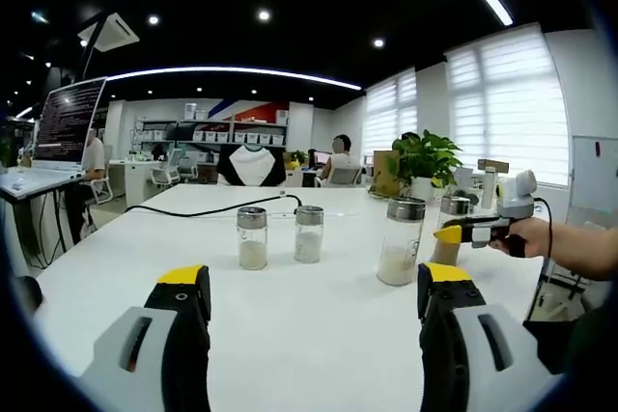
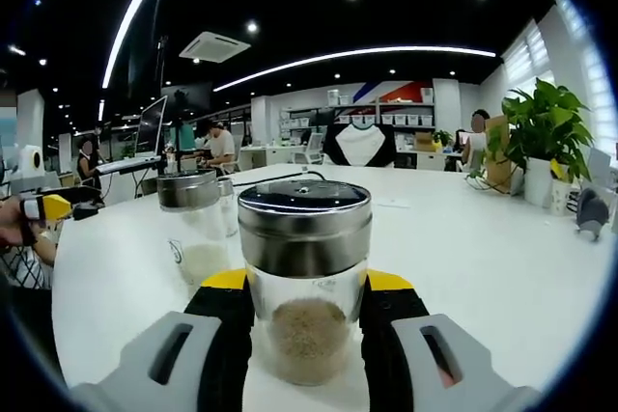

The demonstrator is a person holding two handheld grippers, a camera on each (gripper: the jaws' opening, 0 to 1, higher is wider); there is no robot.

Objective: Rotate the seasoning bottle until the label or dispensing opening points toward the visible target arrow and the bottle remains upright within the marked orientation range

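Between the right tool's [image 2: 304,306] yellow-tipped jaws, in the right gripper view, we find the bottle [image 2: 304,277]: clear glass, steel cap, brownish powder at the bottom, standing upright on the white worktop [image 2: 463,238]. Both jaws sit flush against its sides, so we take it as clamped. Just behind it to the left stands a second jar [image 2: 193,229] with pale contents, and a third shows partly behind that. At the far left edge we see the left tool [image 2: 58,207] in a hand.

In the left gripper view, the left tool [image 1: 314,306] has its jaws spread wide and holds nothing. Two small jars [image 1: 253,238] [image 1: 309,233] stand side by side mid-worktop. To their right stands a taller jar [image 1: 400,241] with white grains, and just beyond it the right tool [image 1: 454,233], gripped by a hand [image 1: 517,235], meets the brown-filled bottle. A black cable [image 1: 212,209] trails across the far worktop. A potted plant [image 1: 425,161] stands by the blinds. A laptop [image 1: 58,132] sits on a desk at left.
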